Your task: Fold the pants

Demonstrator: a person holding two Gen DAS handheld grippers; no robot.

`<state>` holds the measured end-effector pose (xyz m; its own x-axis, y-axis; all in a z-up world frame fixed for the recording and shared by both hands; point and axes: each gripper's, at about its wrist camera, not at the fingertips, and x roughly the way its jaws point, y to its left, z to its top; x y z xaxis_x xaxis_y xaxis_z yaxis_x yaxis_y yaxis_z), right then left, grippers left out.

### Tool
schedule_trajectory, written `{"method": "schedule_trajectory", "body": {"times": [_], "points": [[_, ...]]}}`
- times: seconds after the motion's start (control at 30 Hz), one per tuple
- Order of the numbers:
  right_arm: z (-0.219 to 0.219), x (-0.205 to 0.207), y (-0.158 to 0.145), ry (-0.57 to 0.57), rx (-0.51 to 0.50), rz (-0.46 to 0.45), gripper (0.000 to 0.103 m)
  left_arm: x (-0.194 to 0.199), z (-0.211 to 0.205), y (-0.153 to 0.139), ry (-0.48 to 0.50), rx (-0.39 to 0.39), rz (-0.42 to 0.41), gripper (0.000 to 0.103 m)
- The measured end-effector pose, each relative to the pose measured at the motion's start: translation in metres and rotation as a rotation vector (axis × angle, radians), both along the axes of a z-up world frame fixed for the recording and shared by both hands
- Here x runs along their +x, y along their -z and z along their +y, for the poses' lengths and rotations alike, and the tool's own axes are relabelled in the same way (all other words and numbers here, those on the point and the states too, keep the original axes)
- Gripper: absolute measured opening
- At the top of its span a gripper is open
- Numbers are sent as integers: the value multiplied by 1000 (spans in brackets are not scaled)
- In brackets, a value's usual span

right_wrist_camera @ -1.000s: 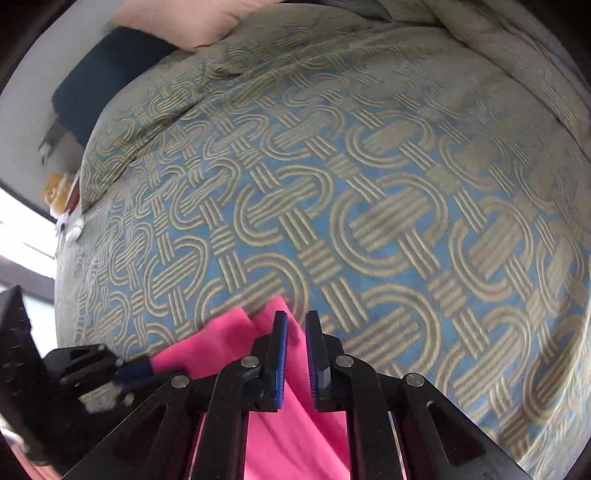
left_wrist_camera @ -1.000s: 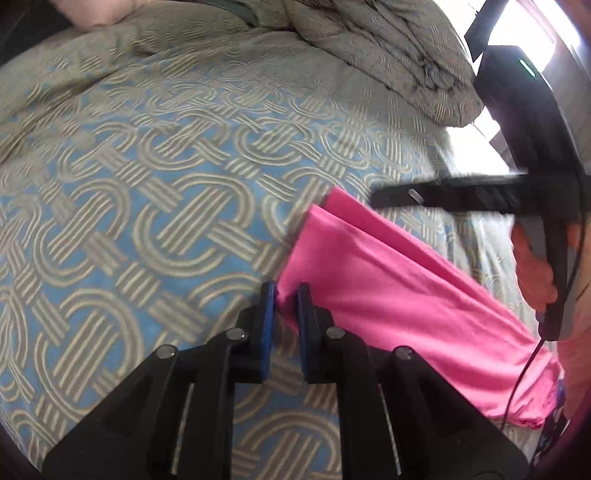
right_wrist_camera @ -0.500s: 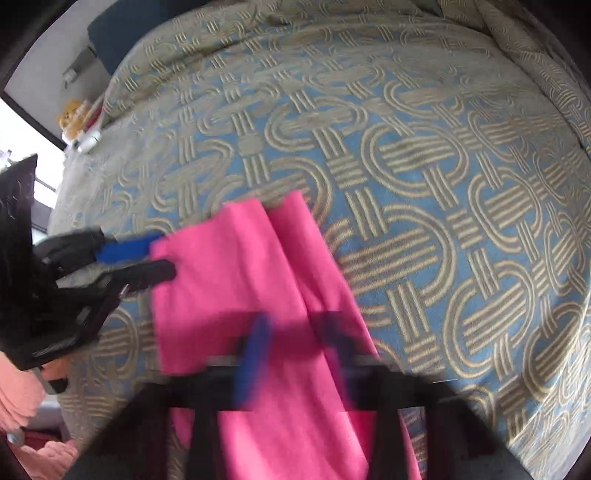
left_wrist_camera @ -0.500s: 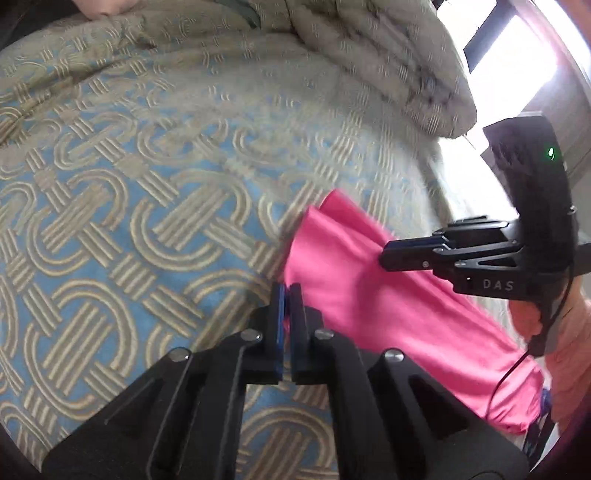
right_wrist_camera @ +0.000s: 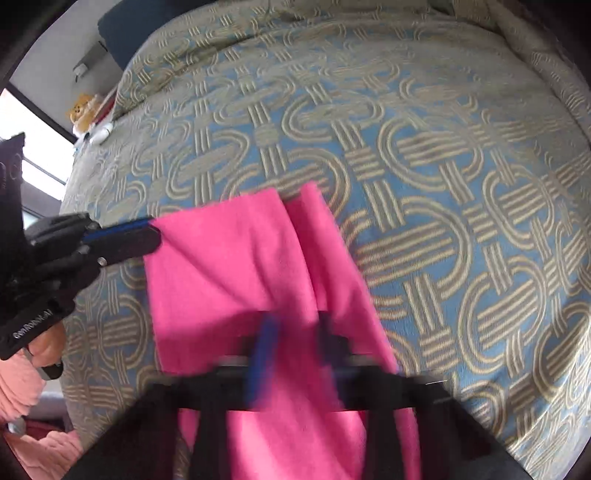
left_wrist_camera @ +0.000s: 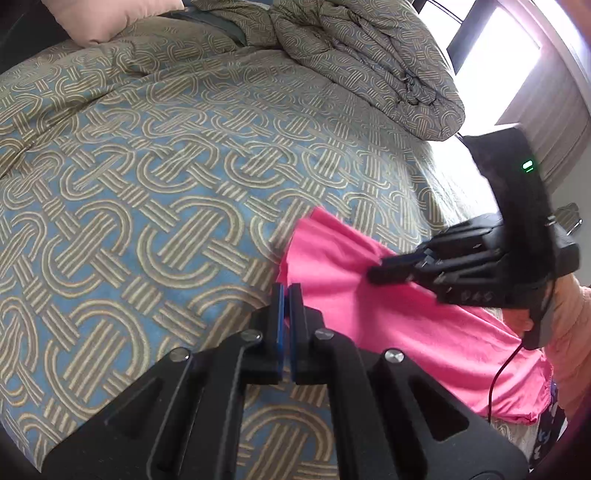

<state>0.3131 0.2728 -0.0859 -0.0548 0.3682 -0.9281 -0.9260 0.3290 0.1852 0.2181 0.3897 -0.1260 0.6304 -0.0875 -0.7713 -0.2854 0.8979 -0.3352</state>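
1. The left gripper (left_wrist_camera: 286, 295) is nearest. A second ago its jaws stood open around the edge of the bright pink soft cloth pants (left_wrist_camera: 406, 332). Now they are squeezed almost shut on that edge
2. The right gripper (right_wrist_camera: 297, 332) is over the middle of the pants. It has pulled back, so more of the pants shows in its own view. It is blurry, but its jaws look wide apart, and I think they hold nothing
3. So one corner is caught and the other is not. I think the fold can only start when the right gripper grabs cloth too
4. The pants lie long and flat, with soft wrinkles and two leg ends side by side. They look thin and floppy
5. Under the pants and past them is the blue and tan bed cover with woven loop shapes (left_wrist_camera: 147, 184). It looks thick and a bit bumpy
6. Far beyond the pants sit a puffy rumpled quilt (left_wrist_camera: 369, 55) and a smooth pale pink pillow (left_wrist_camera: 110, 14)
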Motion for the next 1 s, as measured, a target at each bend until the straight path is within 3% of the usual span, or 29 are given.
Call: {"method": "schedule_trajectory", "body": {"times": [0.3, 0.43, 0.53, 0.67, 0.73, 0.8, 0.87, 1.0], "points": [[-16, 10, -35, 5, 90, -41, 3, 3, -1, -21, 1, -12, -79, 3], [-9, 20, -32, 49, 82, -69, 3, 27, 3, -2, -37, 83, -12, 3], [9, 23, -16, 63, 7, -94, 3, 35, 17, 23, -65, 32, 91, 3], [-2, 24, -7, 75, -11, -58, 6, 14, 21, 13, -81, 33, 52, 4], [-21, 24, -13, 104, 4, -67, 12, 2, 21, 7, -73, 5, 41, 6], [-56, 24, -24, 155, 35, -74, 15, -8, 17, 4, -67, -41, 28, 25], [-94, 20, -35, 215, 52, -80, 18, -15, 7, 1, -41, -77, 16, 33], [-197, 4, -59, 361, 67, -98, 21, -17, -31, -12, 46, -44, -7, 33]]}}
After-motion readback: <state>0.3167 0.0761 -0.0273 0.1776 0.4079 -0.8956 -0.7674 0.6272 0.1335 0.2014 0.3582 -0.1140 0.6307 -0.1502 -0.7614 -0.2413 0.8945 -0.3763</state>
